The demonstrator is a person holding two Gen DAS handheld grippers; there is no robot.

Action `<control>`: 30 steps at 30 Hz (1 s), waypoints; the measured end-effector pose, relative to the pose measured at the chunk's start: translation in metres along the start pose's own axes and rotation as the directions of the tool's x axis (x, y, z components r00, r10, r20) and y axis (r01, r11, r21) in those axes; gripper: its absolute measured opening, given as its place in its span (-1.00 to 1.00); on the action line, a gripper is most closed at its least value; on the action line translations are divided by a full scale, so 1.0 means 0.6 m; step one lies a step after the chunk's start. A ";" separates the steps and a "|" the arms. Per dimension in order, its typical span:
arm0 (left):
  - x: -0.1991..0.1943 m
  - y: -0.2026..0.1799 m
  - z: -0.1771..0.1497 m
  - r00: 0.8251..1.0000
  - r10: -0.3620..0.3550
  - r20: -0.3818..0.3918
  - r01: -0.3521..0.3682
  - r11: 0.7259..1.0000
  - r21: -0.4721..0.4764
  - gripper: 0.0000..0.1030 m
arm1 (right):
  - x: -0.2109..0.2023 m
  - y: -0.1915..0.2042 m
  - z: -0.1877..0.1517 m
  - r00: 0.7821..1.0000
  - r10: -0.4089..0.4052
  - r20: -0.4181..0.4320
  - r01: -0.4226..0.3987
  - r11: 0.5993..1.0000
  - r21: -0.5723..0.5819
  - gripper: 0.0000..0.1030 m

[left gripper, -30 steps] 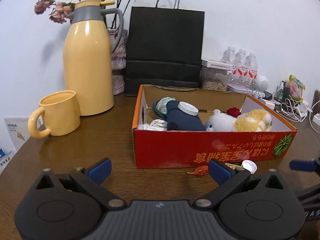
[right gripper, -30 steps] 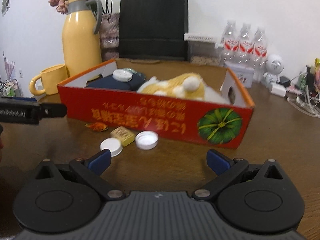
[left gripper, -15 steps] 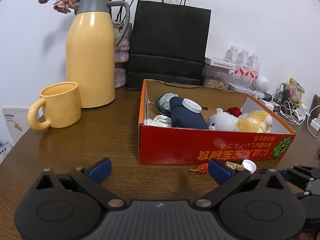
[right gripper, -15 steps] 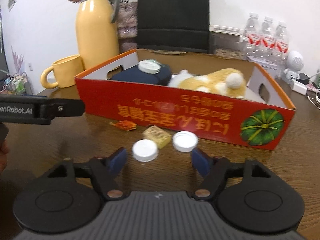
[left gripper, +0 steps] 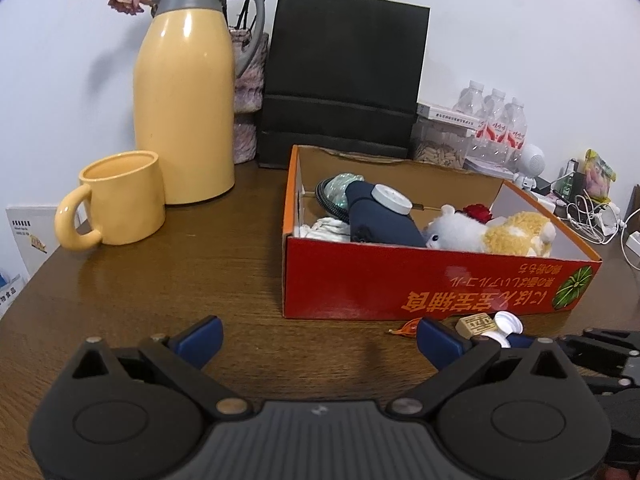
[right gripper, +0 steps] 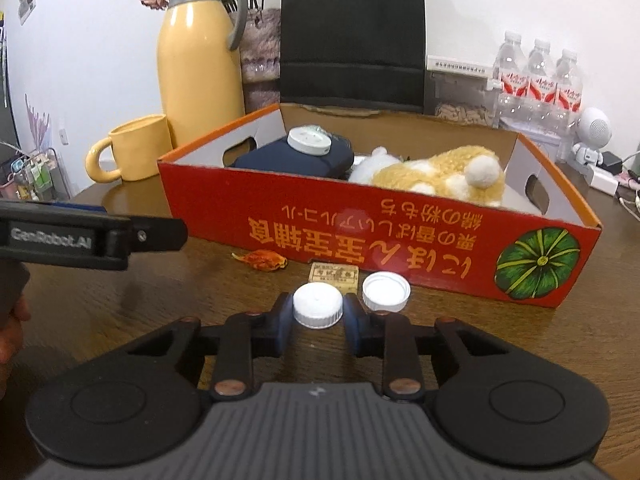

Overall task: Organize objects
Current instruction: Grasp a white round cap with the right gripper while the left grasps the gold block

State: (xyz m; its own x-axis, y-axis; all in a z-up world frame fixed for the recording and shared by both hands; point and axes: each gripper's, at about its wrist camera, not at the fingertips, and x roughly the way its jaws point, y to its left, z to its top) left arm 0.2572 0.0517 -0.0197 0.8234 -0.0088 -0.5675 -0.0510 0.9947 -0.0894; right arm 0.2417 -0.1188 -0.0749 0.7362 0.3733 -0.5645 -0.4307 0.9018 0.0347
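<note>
The right hand-held gripper (right gripper: 318, 316) sits low over the brown desk (right gripper: 600, 340) with a white bottle cap (right gripper: 318, 311) between its blue pads; its jaws are closing, and the pads appear to touch the cap's rim on both sides, though motion blur on the right pad makes the contact hard to confirm. A second white cap (right gripper: 386, 292), lying hollow side up, rests just beside the first on the right. A small tan block with printed lettering (right gripper: 334, 277) lies just behind the two caps, and a crumpled orange wrapper (right gripper: 264, 260) lies to its left, both close to the front wall of the red cardboard box (right gripper: 400, 240).

Inside the box are a navy pouch (right gripper: 296, 160) with a round white disc (right gripper: 310, 141) on top, and a yellow-and-white plush toy (right gripper: 440, 174) to its right.

The left hand-held gripper (left gripper: 318, 338) hovers over bare desk left of the caps, its jaws spread wide with nothing between them. A yellow mug (left gripper: 120, 200) and a tall yellow thermos (left gripper: 186, 92) stand left of the box, and a black paper bag (left gripper: 340, 76) stands behind it.
</note>
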 end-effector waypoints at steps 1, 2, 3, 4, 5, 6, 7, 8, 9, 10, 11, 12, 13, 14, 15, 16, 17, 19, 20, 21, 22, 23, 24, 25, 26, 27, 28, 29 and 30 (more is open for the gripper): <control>0.002 0.000 -0.001 1.000 0.004 -0.005 -0.004 1.000 0.002 1.00 | -0.004 0.000 0.000 1.000 -0.003 0.012 0.003 1.000 0.000 -0.46; 0.004 -0.001 -0.001 1.000 0.007 -0.008 -0.007 1.000 0.005 1.00 | -0.008 -0.001 -0.001 1.000 -0.009 0.026 0.008 1.000 0.001 -0.46; 0.006 -0.002 -0.002 1.000 0.009 -0.011 -0.009 1.000 0.009 1.00 | -0.011 -0.001 -0.002 0.999 -0.016 0.033 0.016 1.000 0.001 -0.46; 0.007 -0.004 -0.003 1.000 0.010 -0.014 -0.010 1.000 0.014 1.00 | -0.013 -0.002 -0.002 0.999 -0.022 0.037 0.022 1.000 0.003 -0.46; 0.008 -0.005 -0.005 1.000 0.011 -0.016 -0.011 1.000 0.019 1.00 | -0.016 -0.004 -0.003 0.999 -0.027 0.045 0.027 1.000 0.007 -0.46; 0.009 -0.007 -0.006 1.000 0.013 -0.016 -0.013 1.000 0.026 1.00 | -0.020 -0.006 -0.004 0.998 -0.035 0.054 0.034 0.999 0.010 -0.46; 0.009 -0.010 -0.008 1.000 0.016 -0.014 -0.016 0.999 0.034 1.00 | -0.024 -0.009 -0.005 0.997 -0.044 0.062 0.044 0.999 0.012 -0.46; 0.009 -0.013 -0.009 1.000 0.019 -0.011 -0.019 0.999 0.043 1.00 | -0.028 -0.012 -0.006 0.996 -0.053 0.068 0.053 0.999 0.015 -0.46; 0.009 -0.017 -0.010 1.000 0.021 -0.006 -0.021 0.998 0.053 1.00 | -0.031 -0.015 -0.007 0.995 -0.059 0.074 0.058 0.998 0.020 -0.46; 0.008 -0.022 -0.012 1.000 0.023 0.000 -0.023 0.998 0.065 1.00 | -0.034 -0.019 -0.008 0.995 -0.065 0.079 0.064 0.998 0.023 -0.46; 0.008 -0.026 -0.014 1.000 0.024 0.006 -0.025 0.997 0.075 1.00 | -0.037 -0.023 -0.009 0.994 -0.075 0.085 0.073 0.997 0.026 -0.46; 0.009 -0.031 -0.016 1.000 0.026 0.010 -0.027 0.996 0.087 1.00 | -0.040 -0.028 -0.011 0.993 -0.080 0.089 0.078 0.997 0.029 -0.46; 0.009 -0.036 -0.017 1.000 0.026 0.014 -0.027 0.995 0.099 1.00 | -0.043 -0.033 -0.011 0.992 -0.083 0.096 0.081 0.996 0.032 -0.46; 0.009 -0.040 -0.019 0.999 0.027 0.018 -0.028 0.994 0.108 1.00 | -0.046 -0.037 -0.013 0.991 -0.088 0.103 0.085 0.996 0.033 -0.46; 0.010 -0.045 -0.021 0.999 0.030 0.020 -0.032 0.993 0.117 1.00 | -0.049 -0.042 -0.014 0.990 -0.094 0.108 0.091 0.995 0.035 -0.46; 0.010 -0.051 -0.023 0.999 0.033 0.021 -0.036 0.991 0.127 1.00 | -0.052 -0.047 -0.015 0.989 -0.099 0.110 0.095 0.995 0.036 -0.46; 0.010 -0.056 -0.024 0.999 0.036 0.022 -0.039 0.990 0.134 1.00 | -0.053 -0.054 -0.016 0.989 -0.101 0.111 0.097 0.994 0.041 -0.46; 0.011 -0.066 -0.026 0.999 0.038 0.021 -0.041 0.990 0.136 1.00 | -0.057 -0.066 -0.017 0.988 -0.107 0.114 0.103 0.994 0.047 -0.46; 0.012 -0.070 -0.026 0.999 0.034 0.018 -0.036 0.991 0.132 1.00 | -0.059 -0.072 -0.019 0.987 -0.109 0.115 0.104 0.993 0.049 -0.46; 0.014 -0.075 -0.027 1.000 0.026 0.013 -0.028 0.992 0.125 1.00 | -0.059 -0.078 -0.019 0.987 -0.111 0.114 0.105 0.993 0.052 -0.46; 0.015 -0.080 -0.027 1.000 0.019 0.007 -0.020 0.992 0.121 1.00 | -0.060 -0.085 -0.020 0.987 -0.112 0.114 0.106 0.993 0.056 -0.46; 0.016 -0.086 -0.028 1.000 0.013 0.001 -0.013 0.993 0.120 1.00 | -0.062 -0.091 -0.021 0.987 -0.112 0.114 0.106 0.993 0.059 -0.46; 0.018 -0.093 -0.029 1.000 0.010 -0.002 -0.010 0.993 0.120 1.00 | -0.062 -0.098 -0.022 0.987 -0.113 0.114 0.107 0.992 0.064 -0.46; 0.021 -0.101 -0.029 1.000 0.010 -0.004 -0.009 0.992 0.123 1.00 | -0.063 -0.103 -0.022 0.987 -0.115 0.114 0.108 0.992 0.066 -0.46; 0.024 -0.109 -0.030 1.000 0.010 -0.006 -0.009 0.992 0.126 1.00 | -0.063 -0.109 -0.022 0.987 -0.117 0.113 0.110 0.992 0.066 -0.46; 0.027 -0.118 -0.029 1.000 0.006 -0.007 -0.005 0.992 0.128 1.00 | -0.064 -0.114 -0.022 0.986 -0.119 0.114 0.112 0.991 0.067 -0.46; 0.029 -0.125 -0.030 1.000 0.002 -0.008 -0.001 0.992 0.128 1.00 | -0.065 -0.120 -0.022 0.986 -0.123 0.116 0.115 0.991 0.068 -0.46; 0.031 -0.131 -0.030 1.000 -0.002 -0.010 0.003 0.992 0.127 1.00 | -0.066 -0.127 -0.023 0.985 -0.126 0.117 0.118 0.990 0.071 -0.46; 0.034 -0.138 -0.030 1.000 -0.006 -0.013 0.008 0.992 0.128 0.99 | -0.067 -0.132 -0.024 0.985 -0.129 0.117 0.121 0.990 0.074 -0.46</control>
State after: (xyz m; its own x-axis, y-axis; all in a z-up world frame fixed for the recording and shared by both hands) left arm 0.2679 -0.0325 -0.0388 0.8161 -0.0160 -0.5776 0.0279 0.9995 0.0117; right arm 0.2387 -0.2084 -0.0667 0.8414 0.2770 -0.4641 -0.2991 0.9538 0.0271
